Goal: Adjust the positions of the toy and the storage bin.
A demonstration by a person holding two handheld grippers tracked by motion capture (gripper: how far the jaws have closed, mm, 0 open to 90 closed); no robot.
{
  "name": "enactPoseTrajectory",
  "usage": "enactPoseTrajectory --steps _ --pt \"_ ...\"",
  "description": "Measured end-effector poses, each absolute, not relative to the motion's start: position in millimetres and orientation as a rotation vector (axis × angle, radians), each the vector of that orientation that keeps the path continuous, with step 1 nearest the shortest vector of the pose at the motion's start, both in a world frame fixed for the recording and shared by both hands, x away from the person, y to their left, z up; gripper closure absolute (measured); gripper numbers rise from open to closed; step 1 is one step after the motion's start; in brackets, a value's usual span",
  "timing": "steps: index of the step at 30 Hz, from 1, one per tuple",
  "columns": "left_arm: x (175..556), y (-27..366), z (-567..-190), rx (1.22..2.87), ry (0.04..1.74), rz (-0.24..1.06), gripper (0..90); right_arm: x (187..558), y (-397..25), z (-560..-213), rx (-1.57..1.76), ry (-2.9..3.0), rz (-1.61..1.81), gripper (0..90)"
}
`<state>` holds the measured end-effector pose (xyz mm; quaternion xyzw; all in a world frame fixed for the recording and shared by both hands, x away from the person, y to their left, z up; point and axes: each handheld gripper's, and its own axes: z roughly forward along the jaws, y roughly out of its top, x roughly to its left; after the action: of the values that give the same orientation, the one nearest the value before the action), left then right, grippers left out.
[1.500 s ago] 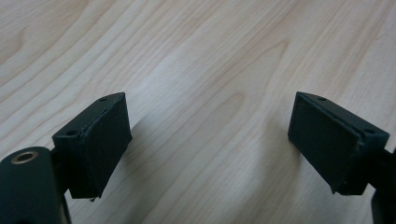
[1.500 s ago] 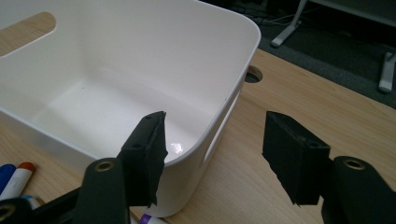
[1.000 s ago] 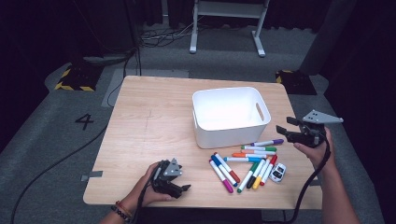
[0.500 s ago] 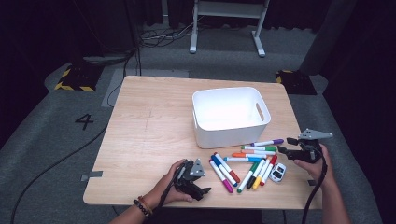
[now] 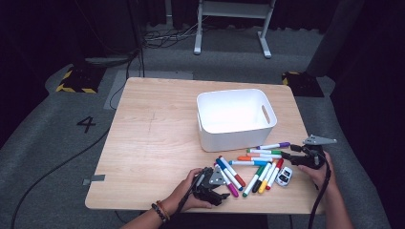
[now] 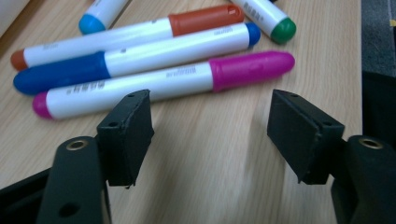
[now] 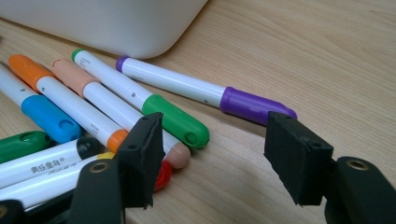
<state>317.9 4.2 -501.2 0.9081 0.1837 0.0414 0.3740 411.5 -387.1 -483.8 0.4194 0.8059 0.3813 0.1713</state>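
Note:
Several coloured markers (image 5: 253, 167) lie scattered on the wooden table (image 5: 153, 138), in front of a white bin (image 5: 236, 117). My left gripper (image 5: 219, 185) rests low at the left end of the pile, open. Between and just beyond its jaws (image 6: 210, 130) lies bare wood, then a magenta marker (image 6: 163, 84), a blue one (image 6: 135, 56) and an orange-red one (image 6: 140, 30). My right gripper (image 5: 288, 156) is open at the right side of the pile. Its jaws (image 7: 215, 158) stand just short of the purple marker (image 7: 205, 95) and the green marker (image 7: 140, 98).
The white bin's wall (image 7: 102, 23) rises close behind the purple marker. A small white and black object (image 5: 284, 177) lies at the right end of the pile. The table's front edge (image 5: 191, 209) runs just under both hands.
My left gripper slid right to the left end of the marker pile. My right gripper came down and left, from above the table's right edge to beside the purple marker.

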Motion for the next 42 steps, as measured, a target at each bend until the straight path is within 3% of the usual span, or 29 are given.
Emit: enactPoseTrajectory --steps 4,12,22,32,42 --pt "323.5 -8.8 -501.4 2.302 0.506 0.161 34.7 411.4 -388.1 -485.0 1.192 2.287 1.087 37.7" --pt "331.0 -22.1 -501.7 2.289 0.632 0.187 29.5 409.8 -389.0 -487.2 1.19 2.284 1.115 37.8" --pt "340.5 -22.5 -502.9 2.269 0.635 0.204 25.6 407.8 -387.2 -484.7 1.158 2.284 1.121 37.8" --pt "340.6 22.3 -503.7 2.289 0.613 0.18 18.0 399.8 -374.8 -470.9 1.085 2.279 1.165 38.7" --pt "341.4 106.5 -503.5 2.313 0.668 0.214 15.1 381.0 -343.4 -446.3 0.915 2.325 1.239 48.1"
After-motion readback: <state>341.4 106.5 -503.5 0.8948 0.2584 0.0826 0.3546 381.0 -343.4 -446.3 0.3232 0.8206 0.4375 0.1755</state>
